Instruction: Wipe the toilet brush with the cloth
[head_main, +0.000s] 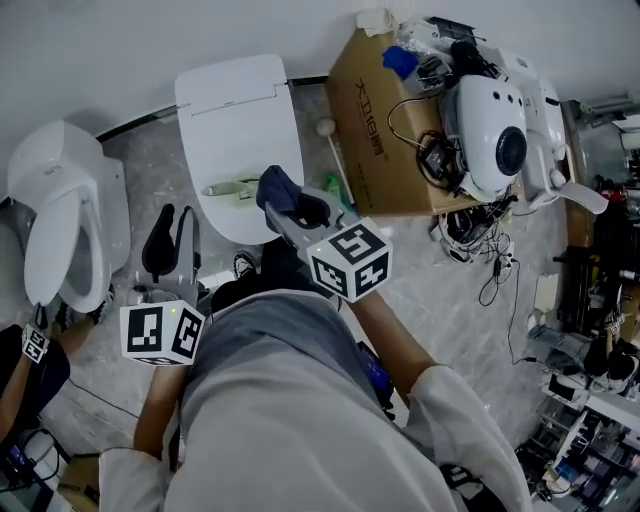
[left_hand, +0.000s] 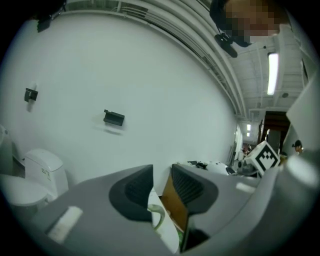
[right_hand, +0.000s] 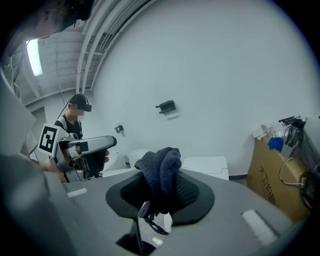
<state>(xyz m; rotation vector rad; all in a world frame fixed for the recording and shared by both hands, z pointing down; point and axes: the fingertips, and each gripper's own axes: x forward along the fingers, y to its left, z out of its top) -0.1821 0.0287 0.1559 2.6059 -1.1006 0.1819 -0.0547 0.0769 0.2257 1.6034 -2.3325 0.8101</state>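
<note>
My right gripper (head_main: 297, 212) is shut on a dark blue cloth (head_main: 283, 190), held over the front edge of a white toilet with its lid (head_main: 235, 110) closed. In the right gripper view the bunched cloth (right_hand: 161, 170) sticks up between the pads of that gripper (right_hand: 160, 195). A pale green-and-white brush-like item (head_main: 232, 188) lies on the lid, just left of the cloth. My left gripper (head_main: 172, 238) hangs open and empty to the lid's left. Through the narrow gap of this gripper (left_hand: 161, 189) I see the lid with a green loop (left_hand: 157, 215).
A second toilet (head_main: 62, 225) with its seat raised stands at the left. A cardboard box (head_main: 372, 120) with cables and a white machine (head_main: 495, 130) stands at the right. A ball-tipped white stick (head_main: 327, 130) leans beside the box. Another person (right_hand: 75, 125) holds grippers nearby.
</note>
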